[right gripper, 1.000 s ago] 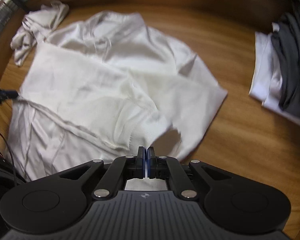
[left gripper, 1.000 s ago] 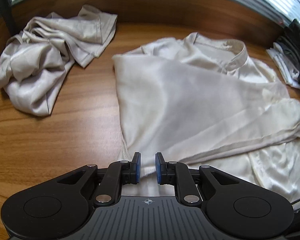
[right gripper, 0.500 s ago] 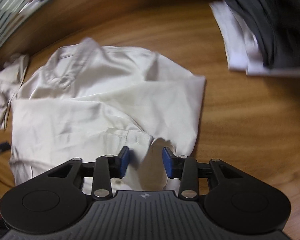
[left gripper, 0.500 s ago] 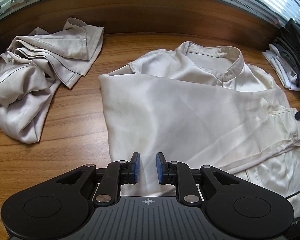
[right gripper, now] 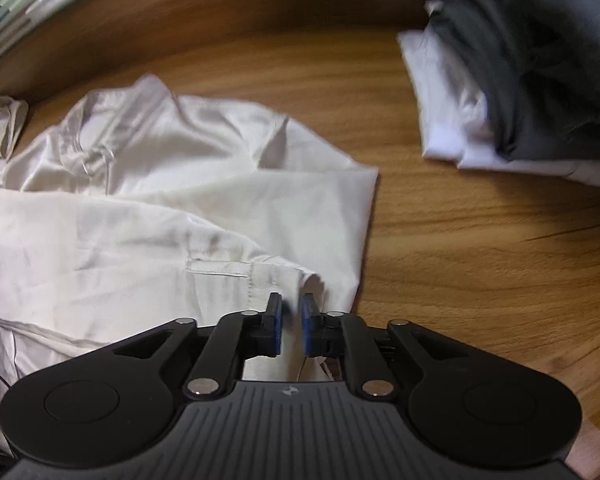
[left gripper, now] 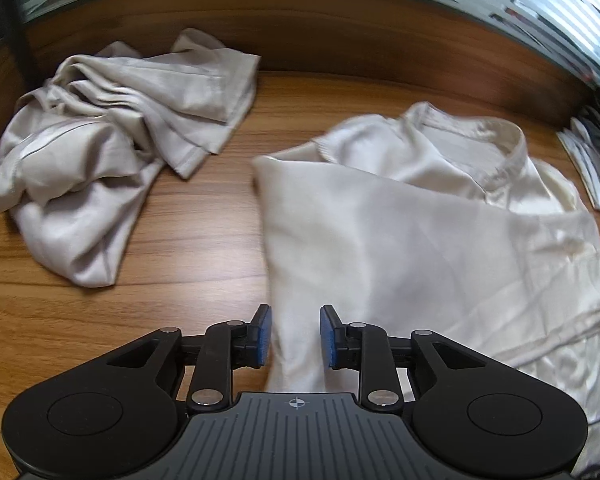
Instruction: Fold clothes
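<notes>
Cream shirt (left gripper: 420, 240) lies flat on the wooden table (left gripper: 188, 248), sides folded inward so the body forms a narrow panel; collar at the far end. My left gripper (left gripper: 295, 334) points steeply down over the shirt's near-left edge, jaws opening, cloth between but unpinched. My right gripper (right gripper: 291, 326) tilts down over the shirt's cuff, jaws slightly apart, nothing clamped. Crumpled beige garment (left gripper: 100, 168) sits left of the shirt, presumably awaiting folding.

Left tool (left gripper: 295, 336) opening; right tool (right gripper: 291, 326) slightly parted.
</notes>
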{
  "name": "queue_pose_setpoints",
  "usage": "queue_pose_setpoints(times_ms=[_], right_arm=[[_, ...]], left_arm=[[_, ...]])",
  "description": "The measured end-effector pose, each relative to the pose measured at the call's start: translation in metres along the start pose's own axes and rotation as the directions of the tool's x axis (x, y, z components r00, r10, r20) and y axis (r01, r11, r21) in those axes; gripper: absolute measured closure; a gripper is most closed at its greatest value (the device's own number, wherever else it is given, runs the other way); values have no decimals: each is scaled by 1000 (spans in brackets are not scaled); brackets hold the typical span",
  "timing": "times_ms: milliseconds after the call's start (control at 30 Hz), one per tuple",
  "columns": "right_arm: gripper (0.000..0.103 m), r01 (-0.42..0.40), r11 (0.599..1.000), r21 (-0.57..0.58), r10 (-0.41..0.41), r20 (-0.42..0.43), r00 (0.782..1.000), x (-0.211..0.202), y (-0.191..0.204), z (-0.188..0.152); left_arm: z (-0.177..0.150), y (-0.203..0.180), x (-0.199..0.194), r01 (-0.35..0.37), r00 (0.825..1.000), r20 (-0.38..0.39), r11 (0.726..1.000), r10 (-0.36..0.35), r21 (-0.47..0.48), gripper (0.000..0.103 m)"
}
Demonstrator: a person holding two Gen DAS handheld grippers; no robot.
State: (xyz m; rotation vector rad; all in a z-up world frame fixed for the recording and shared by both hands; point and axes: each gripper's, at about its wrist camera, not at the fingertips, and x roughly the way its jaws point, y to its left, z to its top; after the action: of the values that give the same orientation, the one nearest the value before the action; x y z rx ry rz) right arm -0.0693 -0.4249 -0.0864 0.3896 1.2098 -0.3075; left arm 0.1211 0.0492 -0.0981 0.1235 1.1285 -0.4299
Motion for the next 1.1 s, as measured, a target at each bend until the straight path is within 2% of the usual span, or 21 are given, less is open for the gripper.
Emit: queue_pose_setpoints(times_ms=[200, 300, 433, 633, 800, 933, 1100], right_arm=[[71, -16, 997, -70, 22, 86, 996, -49, 22, -25], [71, -39, 993, -113, 53, 120, 991, -69, 39, -46], [71, -78, 987, -141, 99, 150, 984, -89, 63, -77], [70, -128, 982, -142, 154, 193, 969, -109, 115, -136], [68, -81, 994, -76, 98, 257, 961, -112, 175, -198], [68, -51, 997, 49, 35, 292, 956, -103, 231, -248], [68, -40, 979, 199, -26, 320, 947, -87, 304, -300]], left_arm=[[5, 16, -11, -21, 1000, 5, 999, 21, -26, 68], [8, 21, -20, -34, 999, -1, 999, 34, -17, 65], [18, 36, -33, -49, 998, -27, 997, 48, -57, 62], [40, 53, -35, -11, 1000, -11, 1000, 10, -21, 57], [60, 63, -11, 55, 998, -30, 998, -54, 32, 57], [76, 67, 6, 107, 993, -48, 990, -103, 87, 57], [90, 65, 19, 166, 985, -72, 975, -157, 148, 57]])
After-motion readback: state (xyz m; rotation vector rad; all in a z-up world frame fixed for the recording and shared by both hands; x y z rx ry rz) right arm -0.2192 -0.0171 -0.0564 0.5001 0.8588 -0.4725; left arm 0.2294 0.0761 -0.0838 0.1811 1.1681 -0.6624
